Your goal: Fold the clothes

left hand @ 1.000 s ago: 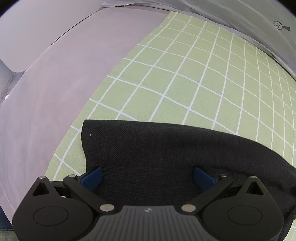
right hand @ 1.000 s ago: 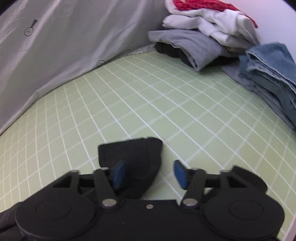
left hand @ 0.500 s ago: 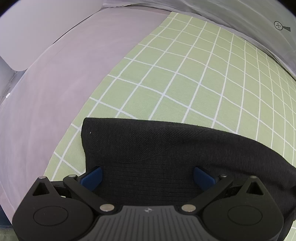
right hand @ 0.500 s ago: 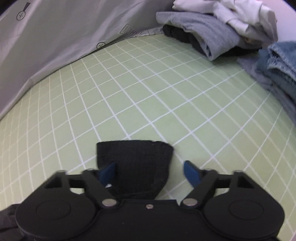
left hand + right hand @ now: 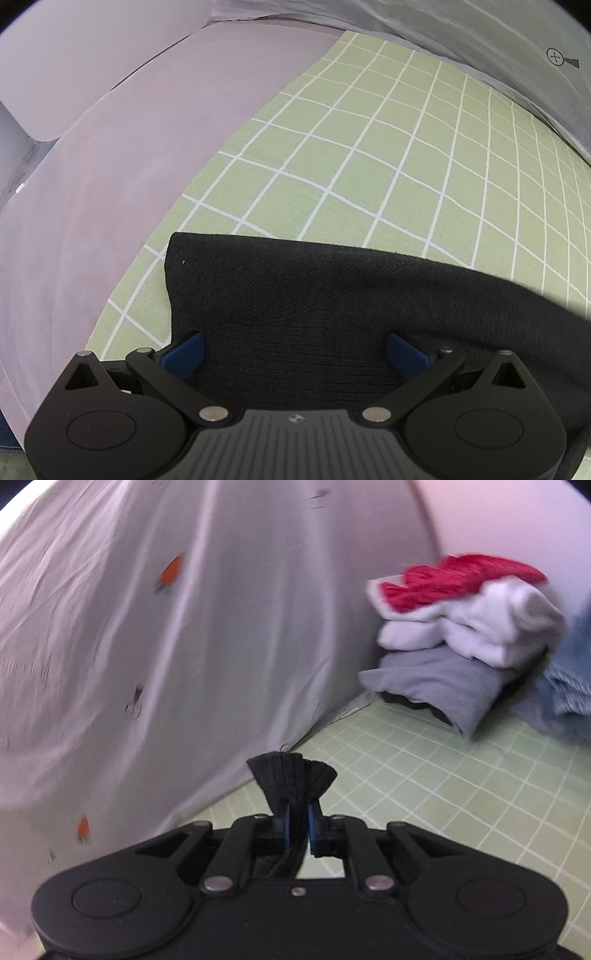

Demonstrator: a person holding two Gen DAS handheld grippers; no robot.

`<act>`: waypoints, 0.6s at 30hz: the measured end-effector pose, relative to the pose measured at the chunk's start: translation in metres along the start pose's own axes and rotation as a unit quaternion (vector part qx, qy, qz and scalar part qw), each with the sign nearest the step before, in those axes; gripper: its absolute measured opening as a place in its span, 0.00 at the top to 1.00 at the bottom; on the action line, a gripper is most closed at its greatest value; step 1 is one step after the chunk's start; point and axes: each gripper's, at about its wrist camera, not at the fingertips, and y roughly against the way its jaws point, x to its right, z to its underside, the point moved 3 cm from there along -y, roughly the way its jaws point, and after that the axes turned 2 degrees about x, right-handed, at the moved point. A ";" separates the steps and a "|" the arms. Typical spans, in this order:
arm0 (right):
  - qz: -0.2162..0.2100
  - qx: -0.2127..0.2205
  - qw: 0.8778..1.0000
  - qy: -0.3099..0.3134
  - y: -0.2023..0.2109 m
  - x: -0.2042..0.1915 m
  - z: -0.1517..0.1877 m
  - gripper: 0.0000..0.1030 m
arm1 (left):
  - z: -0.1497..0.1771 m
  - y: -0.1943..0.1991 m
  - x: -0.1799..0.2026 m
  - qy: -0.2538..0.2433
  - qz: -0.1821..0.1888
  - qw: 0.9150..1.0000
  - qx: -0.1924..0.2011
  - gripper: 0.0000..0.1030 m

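Black knit cloth, soft and limp, is what I am folding: the black garment (image 5: 332,306) lies flat on the green checked bed sheet (image 5: 406,166), filling the 6 o'clock half of my left view. My left gripper (image 5: 294,352) hangs over it with its fingers spread wide, the cloth beneath them, not pinched. My right gripper (image 5: 296,825) has its fingers closing on a bunched tab of the same dark knit, which fans out above the pads towards 12 o'clock. Such fabric should weigh little and sag wherever it is unsupported, so I judge a hold at a hem or corner best, with both hands keeping an edge taut. Only the right view shows the stack of folded clothes (image 5: 461,627) at 2 o'clock and the pale drape (image 5: 166,646) at 10 o'clock; it is blurred, so which part of the garment I have pinched is probably a corner or cuff, no surer. Only the left view shows the garment's flat spread.
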 end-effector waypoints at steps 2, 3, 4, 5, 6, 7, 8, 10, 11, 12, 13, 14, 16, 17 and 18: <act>0.058 -0.049 0.997 0.015 -0.021 0.023 0.021 0.87 | 0.001 0.000 0.000 -0.001 0.000 1.000 0.002 0.00; 0.092 -0.082 0.992 0.030 -0.032 0.033 0.033 0.80 | 0.002 0.000 -0.001 -0.001 0.000 1.000 0.001 0.00; 0.120 -0.109 0.986 0.047 -0.038 0.039 0.044 0.76 | 0.003 0.001 -0.002 -0.002 0.000 1.000 0.000 0.00; 0.139 -0.123 0.980 0.065 -0.040 0.040 0.051 0.68 | 0.004 0.001 -0.002 -0.001 0.000 1.000 -0.001 0.00; 0.149 -0.123 0.978 0.083 -0.037 0.037 0.054 0.54 | 0.002 0.001 -0.002 -0.001 0.000 1.000 -0.001 0.00; 0.155 -0.116 0.975 0.104 -0.031 0.032 0.056 0.47 | 0.000 0.001 -0.002 0.000 -0.001 1.000 -0.002 0.00; 0.156 -0.111 0.973 0.125 -0.027 0.026 0.058 0.36 | 0.000 0.002 -0.002 0.000 -0.001 1.000 -0.001 0.00; 0.140 -0.107 0.971 0.163 -0.020 0.009 0.060 0.21 | 0.000 0.003 -0.001 -0.001 0.000 1.000 -0.001 0.00; 0.128 -0.109 0.969 0.178 -0.018 0.002 0.062 0.16 | 0.000 0.003 -0.001 -0.002 0.000 1.000 -0.001 0.00; 0.113 -0.114 0.969 0.190 -0.017 -0.005 0.065 0.14 | 0.000 0.003 -0.001 -0.002 0.000 1.000 -0.002 0.00; 0.096 -0.124 0.967 0.201 -0.018 -0.011 0.068 0.13 | 0.000 0.004 -0.001 -0.003 0.001 1.000 -0.003 0.00; 0.079 -0.138 0.965 0.210 -0.021 -0.016 0.072 0.09 | 0.000 0.004 0.000 -0.004 0.001 1.000 -0.004 0.00; 0.061 -0.164 0.956 0.234 -0.027 -0.025 0.086 0.07 | -0.002 0.005 0.000 -0.006 0.002 1.000 -0.008 0.00; 0.056 -0.174 0.952 0.247 -0.028 -0.030 0.093 0.07 | -0.003 0.005 -0.001 -0.008 0.003 1.000 -0.011 0.00; 0.050 -0.181 0.947 0.262 -0.029 -0.035 0.099 0.07 | -0.004 0.005 -0.001 -0.009 0.004 1.000 -0.014 0.00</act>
